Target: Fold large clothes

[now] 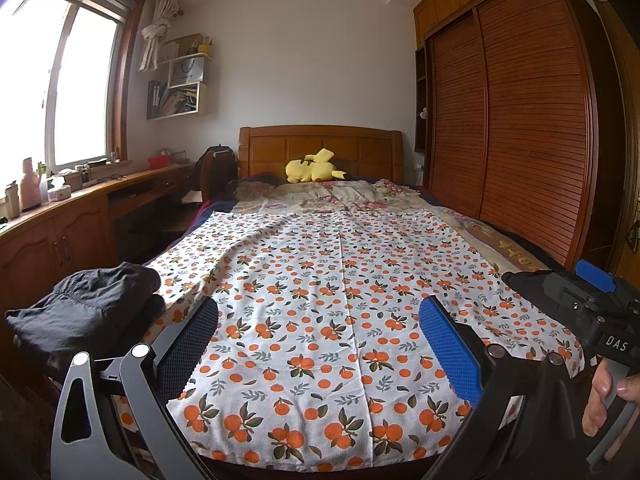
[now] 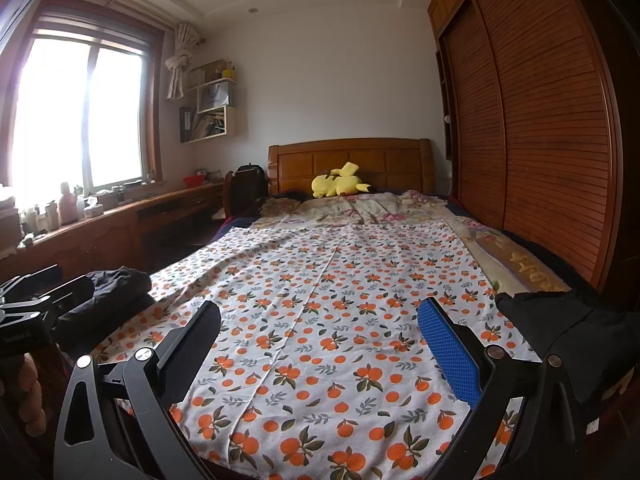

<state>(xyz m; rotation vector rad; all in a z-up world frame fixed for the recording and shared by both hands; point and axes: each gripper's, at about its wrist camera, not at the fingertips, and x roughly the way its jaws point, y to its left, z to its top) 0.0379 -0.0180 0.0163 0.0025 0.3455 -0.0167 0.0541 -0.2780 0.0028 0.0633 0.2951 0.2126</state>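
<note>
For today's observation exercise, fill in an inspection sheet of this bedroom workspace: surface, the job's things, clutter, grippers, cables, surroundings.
Surface: bed covered by an orange-print cloth, spread flat with a few shallow creases.
Job's things: dark folded garment at the near left corner; another dark garment at the near right edge.
Clutter: yellow plush toy by the headboard; floral quilt bunched at the far end.
Grippers: left gripper open, above the cloth, holding nothing; right gripper open, likewise.
Cables: nothing seen.
Surroundings: window and desk with bottles on the left; slatted wardrobe on the right; wall shelves.
</note>
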